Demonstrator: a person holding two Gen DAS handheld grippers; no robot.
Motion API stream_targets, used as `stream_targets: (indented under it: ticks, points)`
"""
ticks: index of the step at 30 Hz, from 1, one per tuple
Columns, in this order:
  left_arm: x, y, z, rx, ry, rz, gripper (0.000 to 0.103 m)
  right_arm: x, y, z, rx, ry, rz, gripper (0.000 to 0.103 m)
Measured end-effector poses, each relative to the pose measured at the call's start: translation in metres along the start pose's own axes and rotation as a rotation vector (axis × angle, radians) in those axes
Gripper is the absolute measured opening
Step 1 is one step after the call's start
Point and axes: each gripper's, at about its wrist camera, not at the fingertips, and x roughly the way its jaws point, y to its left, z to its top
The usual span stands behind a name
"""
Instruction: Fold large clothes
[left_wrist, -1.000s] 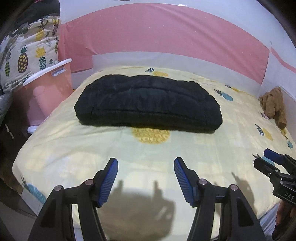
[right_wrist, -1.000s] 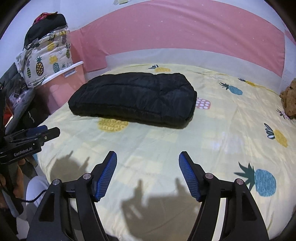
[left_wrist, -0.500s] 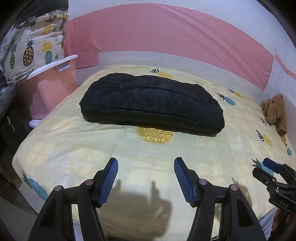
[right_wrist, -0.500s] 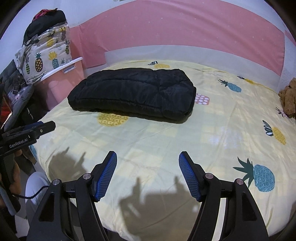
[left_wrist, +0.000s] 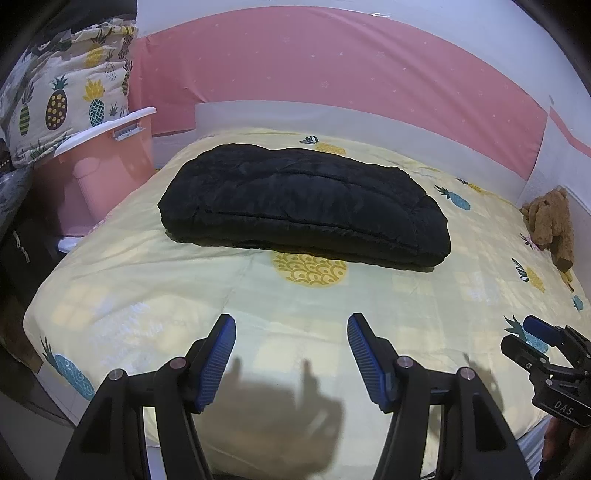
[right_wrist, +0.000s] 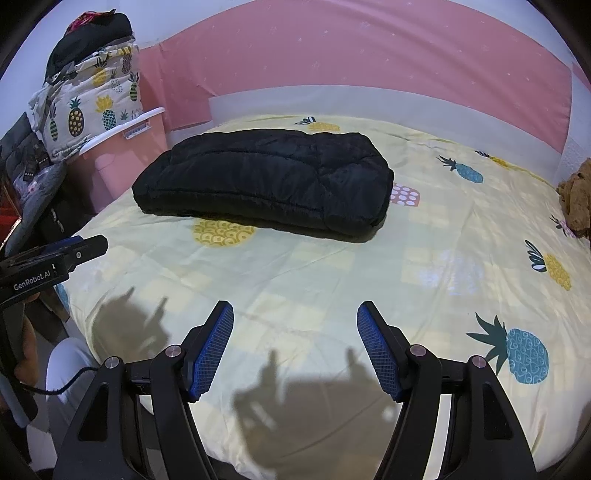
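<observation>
**Folded jacket on bed, both grippers empty**

Bed (left_wrist: 155, 288) in yellow pineapple sheet is carrying folded black jacket (left_wrist: 303, 206) toward its far left part; left gripper (left_wrist: 291, 354) and right gripper (right_wrist: 295, 343) are hovering over near edge, jaws spread, gripping nothing; brown plush toy (left_wrist: 550, 225) is lying at right edge.

Both grippers hang out in front, angled downward, side by side and well apart. The left gripper (left_wrist: 291, 345) has its blue-padded jaws spread, nothing between them, nothing touching the pads. Same story on the right gripper (right_wrist: 295, 334): jaws parted wide, bare, gripping nothing. From the left camera the right gripper (left_wrist: 532, 339) pokes in at the edge, and there's a bit of the hand (left_wrist: 557, 435) under it, probably fingers wrapped round the handle, hard to tell. From the right camera the left gripper (right_wrist: 79, 245) juts in sideways.
</observation>
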Motion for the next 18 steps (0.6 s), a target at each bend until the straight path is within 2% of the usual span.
stream_targets:
  ticks: [18]
  points:
    - [-0.001,-0.0031,-0.0021,0.001,-0.01,0.026,0.063,0.002,-0.0038,0.0002,-0.005,0.006,0.002,0.07]
